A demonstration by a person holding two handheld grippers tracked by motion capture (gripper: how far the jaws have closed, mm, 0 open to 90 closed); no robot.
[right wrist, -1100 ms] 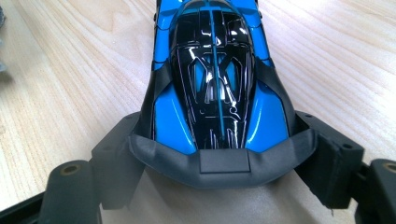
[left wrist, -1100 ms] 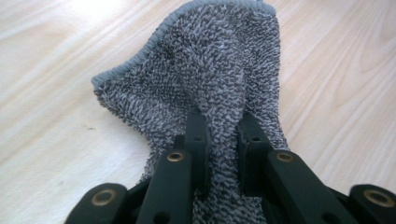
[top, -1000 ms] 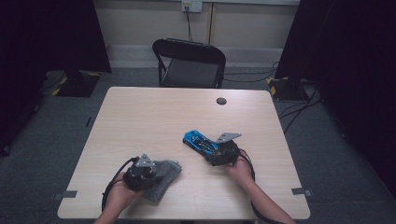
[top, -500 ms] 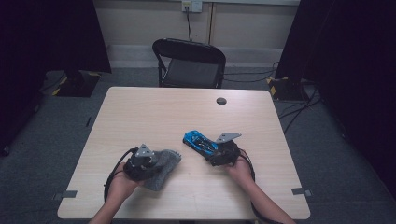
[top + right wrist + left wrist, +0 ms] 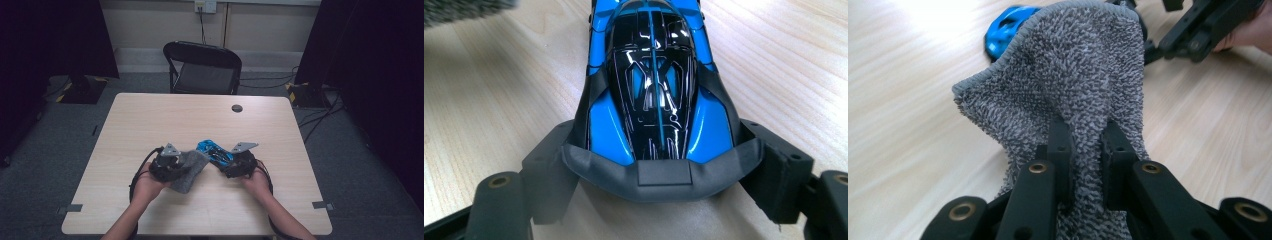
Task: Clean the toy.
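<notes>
Pale wood-grain table (image 5: 150,120): left claw (image 5: 1087,145) pinches nubby grey cloth (image 5: 1073,75); right claw (image 5: 659,165) clamps glossy blue toy car (image 5: 654,85).

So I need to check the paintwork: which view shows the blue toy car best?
The right gripper view: the blue toy car is close and sharp. The high view shows it small; the left gripper view shows a corner behind the grey cloth.

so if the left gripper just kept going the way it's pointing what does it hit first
Probably the blue toy car. The left gripper, shut on the grey cloth, points at it; the cloth's edge would touch first. Depth is hard to judge.
</notes>
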